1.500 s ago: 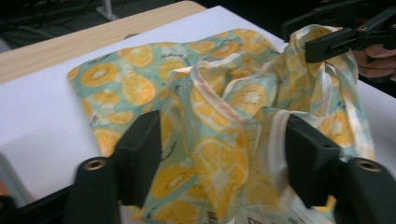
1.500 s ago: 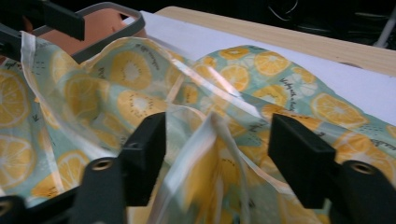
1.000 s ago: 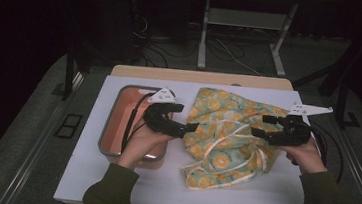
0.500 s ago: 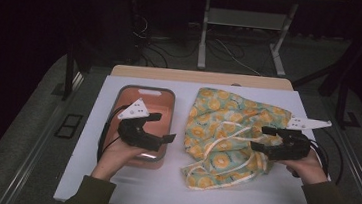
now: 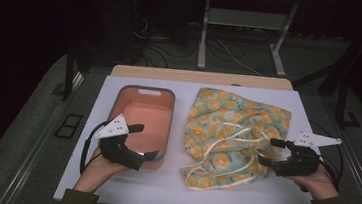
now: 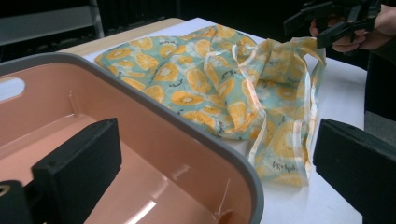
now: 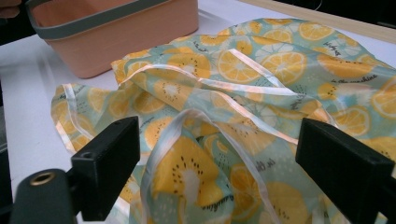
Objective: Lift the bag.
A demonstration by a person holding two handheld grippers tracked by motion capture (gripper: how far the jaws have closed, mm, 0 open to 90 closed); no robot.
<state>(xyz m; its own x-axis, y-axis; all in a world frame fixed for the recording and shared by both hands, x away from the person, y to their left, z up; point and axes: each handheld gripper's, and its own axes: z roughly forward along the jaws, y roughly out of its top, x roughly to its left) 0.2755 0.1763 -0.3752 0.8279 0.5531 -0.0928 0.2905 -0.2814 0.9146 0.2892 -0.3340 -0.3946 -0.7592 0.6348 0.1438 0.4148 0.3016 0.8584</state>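
My left gripper (image 5: 144,141) has swung from the lemon-print cloth (image 5: 231,132) to the pink bin (image 5: 140,123), both jaws just opened and empty, right gripper (image 5: 268,151) poised to regrasp.

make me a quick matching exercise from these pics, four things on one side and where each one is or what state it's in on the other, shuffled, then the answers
Things:
1. basin
2. patterned cloth
3. left gripper
4. right gripper

Places or states:
A. crumpled on the white mat, right of the basin, ribbon ties loose on top
B. jaws open above the near end of the basin, gripping nothing
C. pink inside with a grey rim, nothing in it
D. jaws open at the right edge of the cloth, not pressing on it

Right pairs: 1-C, 2-A, 3-B, 4-D
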